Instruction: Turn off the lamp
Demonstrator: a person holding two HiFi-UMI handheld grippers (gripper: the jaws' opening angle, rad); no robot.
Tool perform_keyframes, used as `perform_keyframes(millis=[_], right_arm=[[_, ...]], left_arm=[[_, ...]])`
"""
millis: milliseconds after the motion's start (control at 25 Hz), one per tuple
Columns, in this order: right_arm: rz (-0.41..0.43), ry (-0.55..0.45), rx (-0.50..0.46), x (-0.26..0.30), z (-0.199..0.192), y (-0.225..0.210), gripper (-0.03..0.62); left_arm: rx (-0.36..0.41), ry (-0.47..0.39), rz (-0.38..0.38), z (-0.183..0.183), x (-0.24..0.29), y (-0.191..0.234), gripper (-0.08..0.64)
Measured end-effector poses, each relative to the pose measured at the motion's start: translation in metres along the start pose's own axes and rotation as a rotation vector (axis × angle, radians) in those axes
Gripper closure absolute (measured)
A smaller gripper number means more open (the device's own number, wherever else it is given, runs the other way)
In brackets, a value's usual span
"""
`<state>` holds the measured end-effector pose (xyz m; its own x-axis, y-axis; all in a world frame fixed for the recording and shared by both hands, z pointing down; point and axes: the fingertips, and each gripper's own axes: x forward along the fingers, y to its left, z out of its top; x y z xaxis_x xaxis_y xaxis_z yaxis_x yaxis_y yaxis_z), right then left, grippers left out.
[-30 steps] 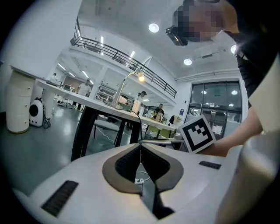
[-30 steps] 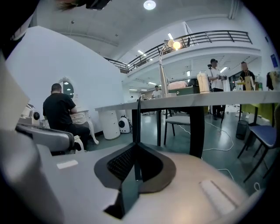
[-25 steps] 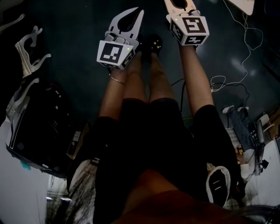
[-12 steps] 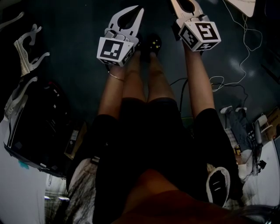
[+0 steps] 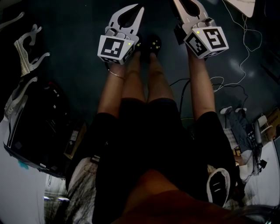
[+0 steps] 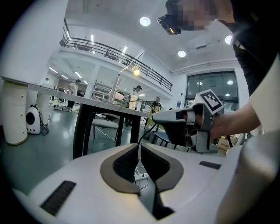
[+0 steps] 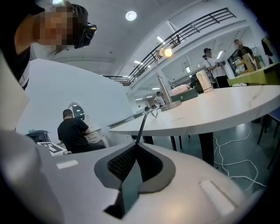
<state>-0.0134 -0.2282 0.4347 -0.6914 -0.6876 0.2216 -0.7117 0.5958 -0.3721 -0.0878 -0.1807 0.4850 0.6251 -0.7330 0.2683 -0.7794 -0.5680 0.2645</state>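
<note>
Left gripper point(image 6: 139, 145): jaws together, nothing between them. Right gripper point(image 7: 136, 144): jaws together, empty.

Lamp point(image 7: 161, 81): at 1 o'clock beyond the right tips, lit, standing on the white table point(image 7: 210, 109). Its long axis is near upright, with the bulb end up.

Glossy floor point(image 7: 236, 144). Open hall, with a balcony railing point(image 7: 192, 26) at 1 o'clock.

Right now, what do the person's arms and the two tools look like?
Both are white plastic shells with dark ribbed pads: the left tool and right tool. Each carries a cube with black-and-white square markers and a small green light. Thin bracelet on the left wrist; black short sleeves.
</note>
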Motion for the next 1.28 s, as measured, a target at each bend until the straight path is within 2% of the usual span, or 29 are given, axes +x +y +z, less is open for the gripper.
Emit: perform_keyframes(millis=[400, 680, 840, 920, 960, 1080, 1280], right_arm=[[0.073, -0.054, 0.046, -0.008, 0.022, 0.02, 0.58], [0.127, -0.04, 0.001, -0.007, 0.031, 0.036, 0.578], [0.178, -0.061, 0.061, -0.009, 0.038, 0.042, 0.578], [0.194, -0.065, 0.074, -0.011, 0.041, 0.044, 0.578], [0.199, -0.062, 0.071, -0.012, 0.042, 0.045, 0.578], [0.227, -0.072, 0.088, -0.016, 0.046, 0.05, 0.578], [0.294, -0.122, 0.17, -0.02, 0.056, 0.055, 0.577]], left_arm=[[-0.015, 0.031, -0.038, -0.006, 0.011, -0.005, 0.554], [-0.016, 0.049, -0.048, -0.005, 0.019, 0.0, 0.552], [0.007, 0.059, -0.056, -0.004, 0.024, 0.002, 0.547], [0.018, 0.069, -0.061, -0.005, 0.028, 0.003, 0.489], [0.021, 0.077, -0.062, -0.006, 0.029, 0.003, 0.483], [0.027, 0.099, -0.072, -0.007, 0.033, 0.001, 0.483], [0.008, 0.14, -0.137, -0.014, 0.044, -0.004, 0.483]])
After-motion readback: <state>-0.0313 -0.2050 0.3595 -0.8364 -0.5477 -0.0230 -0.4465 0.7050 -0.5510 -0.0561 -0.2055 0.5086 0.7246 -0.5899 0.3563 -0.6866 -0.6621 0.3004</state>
